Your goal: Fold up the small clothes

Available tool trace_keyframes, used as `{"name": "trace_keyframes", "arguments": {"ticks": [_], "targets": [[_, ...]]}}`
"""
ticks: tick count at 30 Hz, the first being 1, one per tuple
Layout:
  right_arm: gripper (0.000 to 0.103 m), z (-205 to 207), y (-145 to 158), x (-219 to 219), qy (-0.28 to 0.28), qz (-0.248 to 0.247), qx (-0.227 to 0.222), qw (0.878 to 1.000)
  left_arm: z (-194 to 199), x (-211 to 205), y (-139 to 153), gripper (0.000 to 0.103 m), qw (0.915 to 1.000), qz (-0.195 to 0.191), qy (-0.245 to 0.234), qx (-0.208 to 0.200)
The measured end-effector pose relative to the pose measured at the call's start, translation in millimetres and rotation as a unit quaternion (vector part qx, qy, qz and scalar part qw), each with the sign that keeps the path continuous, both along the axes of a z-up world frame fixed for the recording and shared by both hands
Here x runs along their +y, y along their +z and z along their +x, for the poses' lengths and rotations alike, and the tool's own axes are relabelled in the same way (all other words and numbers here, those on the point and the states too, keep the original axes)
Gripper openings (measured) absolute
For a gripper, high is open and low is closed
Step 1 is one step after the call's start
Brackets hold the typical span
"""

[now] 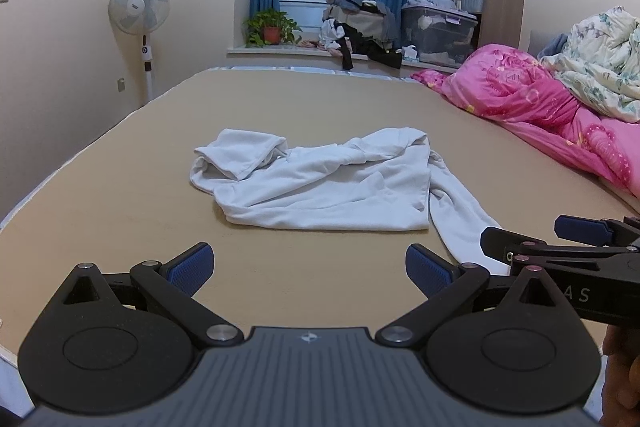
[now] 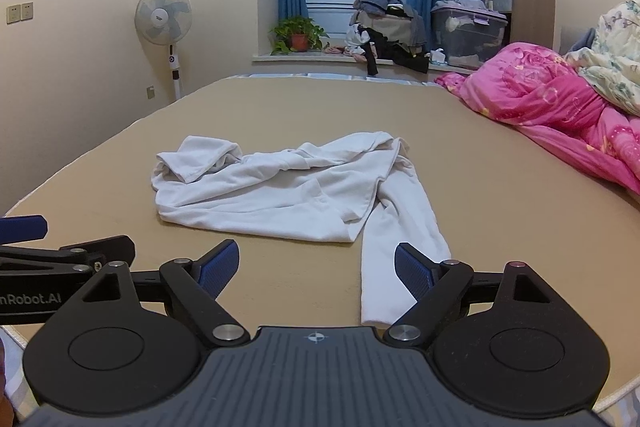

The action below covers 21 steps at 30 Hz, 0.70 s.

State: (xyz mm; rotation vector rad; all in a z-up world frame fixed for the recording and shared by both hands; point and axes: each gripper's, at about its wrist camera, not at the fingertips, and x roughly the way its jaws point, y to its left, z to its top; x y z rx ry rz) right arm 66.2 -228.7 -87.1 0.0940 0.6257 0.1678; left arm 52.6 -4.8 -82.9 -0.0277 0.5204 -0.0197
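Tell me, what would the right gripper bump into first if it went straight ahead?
Probably the white top's long sleeve, lying just ahead between the open right gripper's fingers.

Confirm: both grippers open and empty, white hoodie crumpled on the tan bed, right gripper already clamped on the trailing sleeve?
Not clamped. In the right wrist view the right gripper is open, and the sleeve of the white hoodie lies loose on the tan bed between its fingers. The left gripper is open and empty too.
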Motion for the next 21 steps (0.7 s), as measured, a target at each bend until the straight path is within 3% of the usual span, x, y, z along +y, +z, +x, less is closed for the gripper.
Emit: {"name": "trace_keyframes", "arguments": {"ticks": [7,10,12,15,21], "targets": [[0.082,-0.1,-1.2,3.3,0.006,-0.002,-0.002,1.0,0.1,0.6,-0.4,0.101,1.0,0.0,0.001,-0.002],[0.072,-0.6,-0.5,2.0,0.002,-0.004,-0.004,1.0,-0.7,3.3,1.0,0.092,1.0,-0.005,0.006,-0.006],[0.066,-1.1,0.9,0.4,0.0,0.0,-0.004,1.0,-0.7,5.2,1.7,0.078,0.9999,-0.009,0.01,-0.006],[0.063,-3.3,3.5,0.4,0.004,0.003,-0.008,1.0,-0.2,5.4,0.7,0.069,0.9999,-0.013,0.009,-0.002],[0.063,-4.1,3.9,4.0,0.018,-0.003,-0.008,1.0,-1.8,-2.4,-0.2,0.069,0.9999,0.002,-0.008,-0.008]]}}
